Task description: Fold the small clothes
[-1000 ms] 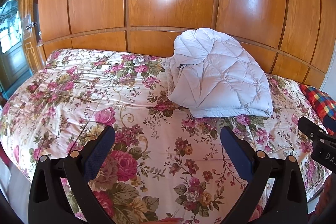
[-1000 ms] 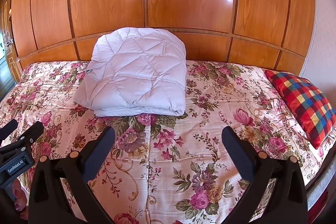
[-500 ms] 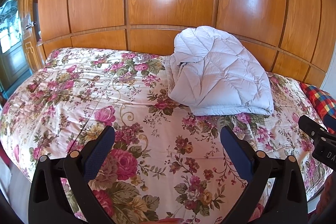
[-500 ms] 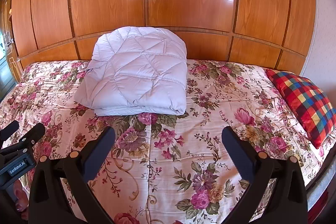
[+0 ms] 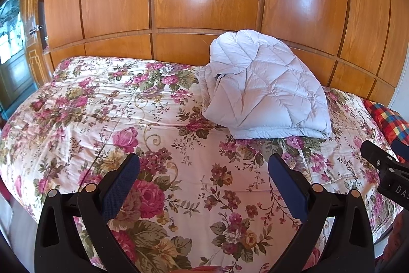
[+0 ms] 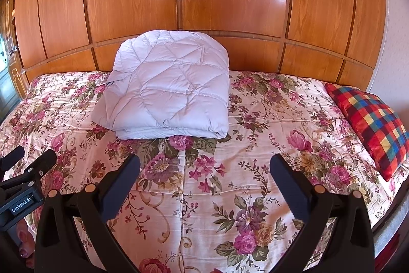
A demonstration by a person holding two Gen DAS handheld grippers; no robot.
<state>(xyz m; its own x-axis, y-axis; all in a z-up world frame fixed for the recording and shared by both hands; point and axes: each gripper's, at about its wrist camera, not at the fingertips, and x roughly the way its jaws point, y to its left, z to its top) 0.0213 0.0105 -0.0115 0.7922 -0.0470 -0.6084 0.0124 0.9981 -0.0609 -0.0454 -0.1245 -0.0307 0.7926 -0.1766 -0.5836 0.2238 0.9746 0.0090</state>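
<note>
Both tools, left tool (image 5: 203,168) and right tool (image 6: 204,168), gape wide, empty; the folded quilted jacket (image 6: 168,91) has stayed put on the bed (image 6: 255,186), so we judge folding complete.

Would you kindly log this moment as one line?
left gripper: open, empty | right gripper: open, empty | quilted jacket: folded on bed

Both views low over bed (image 5: 179,145)
</note>
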